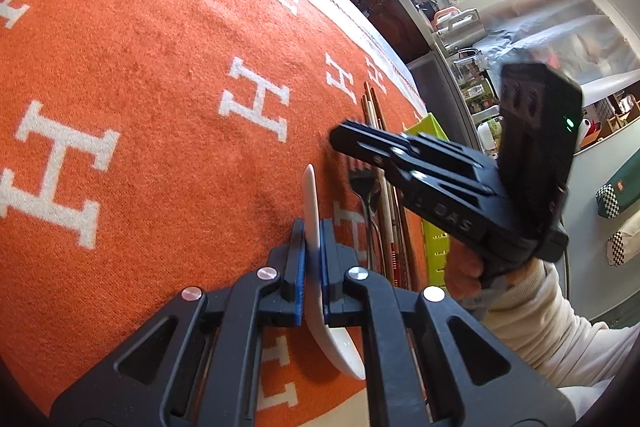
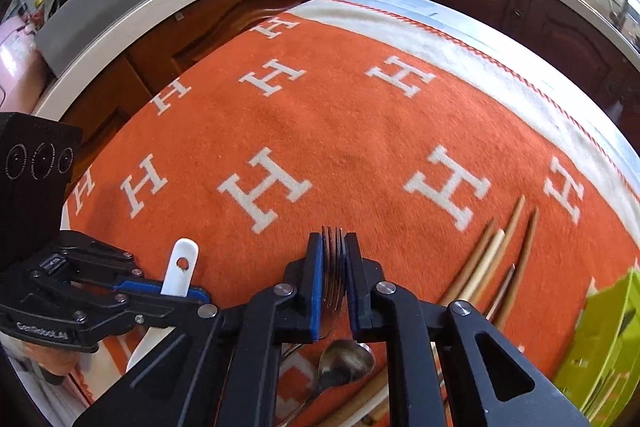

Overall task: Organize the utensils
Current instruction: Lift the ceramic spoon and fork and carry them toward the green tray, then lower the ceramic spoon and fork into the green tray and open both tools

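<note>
The left gripper (image 1: 313,247) is clamped on a white spoon (image 1: 316,267) — glossy, ceramic-looking, with a flat handle and a smooth oval bowl showing at the bottom centre of the left wrist view. In the right wrist view the same spoon's handle end (image 2: 182,267) sticks up at the lower left, with a small round hole near its tip.

The right gripper (image 2: 334,275) is closed on a metal fork (image 2: 333,267), its tines pointing up between the blue pads (image 2: 317,279) in the lower middle of the frame. Below it lies a dull metal spoon (image 2: 344,359), bowl up, on the orange cloth (image 2: 340,131) patterned with white H letters.

To the lower right a loose bunch of wooden chopsticks (image 2: 488,267) — pale and dark brown, tapered — lies on the cloth, just beside a lime-green plastic basket (image 2: 608,343) at the right edge.
</note>
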